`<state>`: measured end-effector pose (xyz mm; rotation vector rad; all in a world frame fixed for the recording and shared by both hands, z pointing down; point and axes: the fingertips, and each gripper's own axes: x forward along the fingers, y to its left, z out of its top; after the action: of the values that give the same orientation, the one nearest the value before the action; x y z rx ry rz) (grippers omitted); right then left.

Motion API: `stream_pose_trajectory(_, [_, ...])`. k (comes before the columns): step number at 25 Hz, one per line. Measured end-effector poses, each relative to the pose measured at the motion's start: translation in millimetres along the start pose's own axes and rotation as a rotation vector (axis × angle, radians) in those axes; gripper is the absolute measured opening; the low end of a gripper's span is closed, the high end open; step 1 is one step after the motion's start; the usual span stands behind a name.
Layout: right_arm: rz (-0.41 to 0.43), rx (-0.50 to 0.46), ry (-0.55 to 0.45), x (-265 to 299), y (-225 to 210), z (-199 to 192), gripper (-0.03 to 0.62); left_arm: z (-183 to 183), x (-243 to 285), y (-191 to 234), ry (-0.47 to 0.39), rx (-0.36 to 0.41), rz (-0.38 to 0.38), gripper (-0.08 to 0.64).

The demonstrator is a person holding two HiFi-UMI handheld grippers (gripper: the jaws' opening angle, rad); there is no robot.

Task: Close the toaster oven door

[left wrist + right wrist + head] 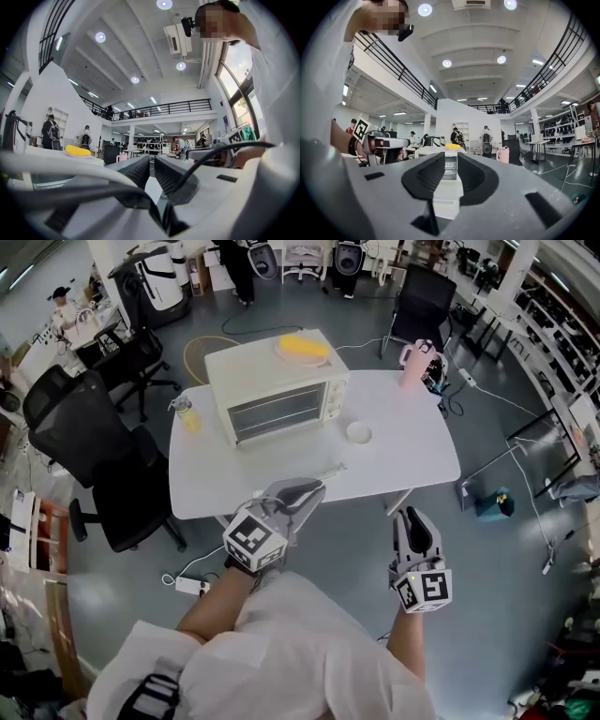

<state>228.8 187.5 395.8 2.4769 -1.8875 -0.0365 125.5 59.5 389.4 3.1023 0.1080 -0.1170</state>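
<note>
oven door looks shut, so left claw, right claw sit back off table, both narrowly parted, empty.

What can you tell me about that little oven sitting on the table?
The toaster oven is a boxy, cream-coloured appliance that looks like painted metal. Its front has a wide glass door, which looks shut, and a narrow control panel to the door's right. It stands upright on the far left part of the white table, turned slightly. A flat yellow object rests on its top. Nothing else touches it.
</note>
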Motion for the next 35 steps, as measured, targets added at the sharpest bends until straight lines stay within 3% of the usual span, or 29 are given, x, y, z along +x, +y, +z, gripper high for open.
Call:
stream_pose_trajectory(5, [0.07,0.005,-0.005,34,2,-2,0.085,3,-5,27,-0.006,0.005,0.072,0.026])
stream_pose_trajectory(9, [0.123,-0.007,0.005,65,-1,-6,0.086,5,0,53,-0.04,-0.035,0.148,0.026])
stream_pose_trajectory(15, [0.202,-0.018,-0.006,129,-5,-6,0.086,20,13,104,-0.073,-0.018,0.211,0.026])
stream_pose_trajectory(25, [0.315,-0.043,-0.004,213,-10,-5,0.094,8,29,172,-0.082,0.009,0.287,0.026])
stream_pose_trajectory(35, [0.45,-0.022,-0.013,263,9,-17,0.095,8,5,199,-0.066,0.009,0.426,0.026])
